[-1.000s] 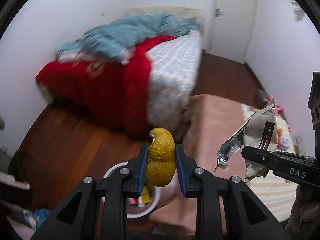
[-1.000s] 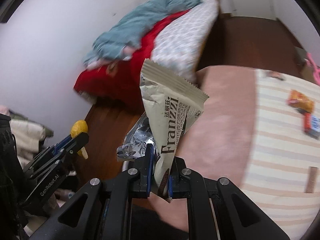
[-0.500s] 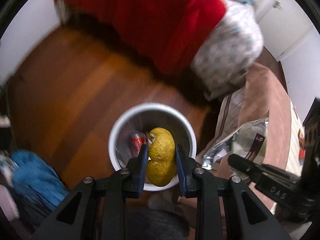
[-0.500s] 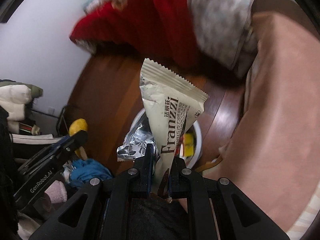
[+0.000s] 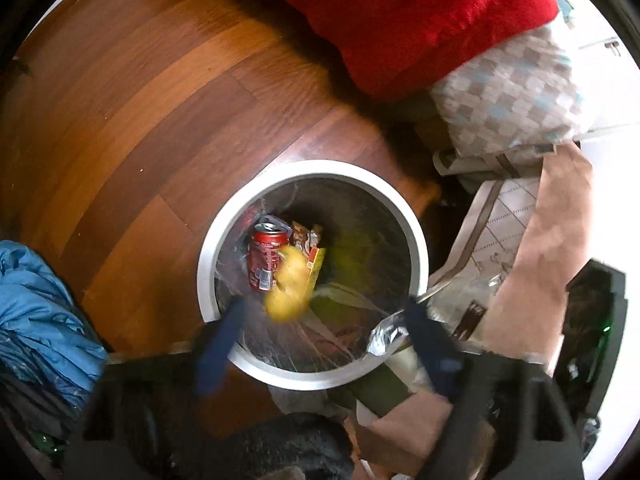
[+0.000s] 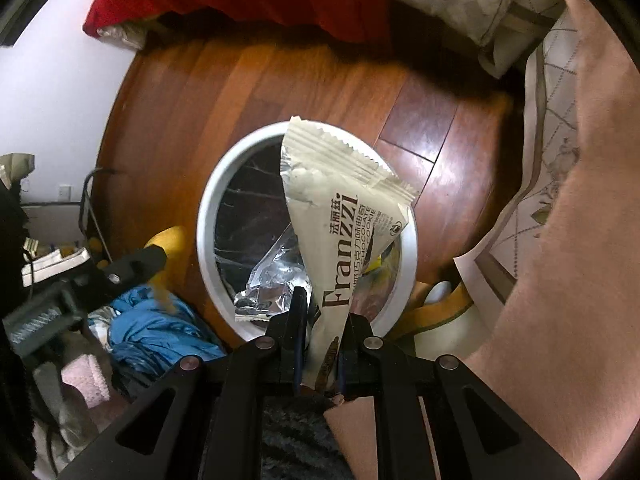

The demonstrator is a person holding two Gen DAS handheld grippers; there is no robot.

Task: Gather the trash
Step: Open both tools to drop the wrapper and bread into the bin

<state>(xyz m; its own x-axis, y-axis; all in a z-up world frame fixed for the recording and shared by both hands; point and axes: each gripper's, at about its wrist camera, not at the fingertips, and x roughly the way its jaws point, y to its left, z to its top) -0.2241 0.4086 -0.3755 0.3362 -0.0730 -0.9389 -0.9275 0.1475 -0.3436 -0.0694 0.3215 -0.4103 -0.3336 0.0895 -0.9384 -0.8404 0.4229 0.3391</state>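
Over the bin [image 5: 416, 240], a blurred yellow peel [image 5: 286, 288] hides trash.

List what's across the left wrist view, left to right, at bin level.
Blue cloth → bin rim → red can → falling yellow peel → foil wrapper → pink sheet.

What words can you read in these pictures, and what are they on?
"Franzzi": printed big along the cream snack wrapper held in the right gripper.
"CHOCO" and "COOKIE": smaller print beside it on the same wrapper, partly cut off.
Chinese characters next to "Franzzi": too small to read surely.
Red can in the white bin: its label is blurred, unreadable.
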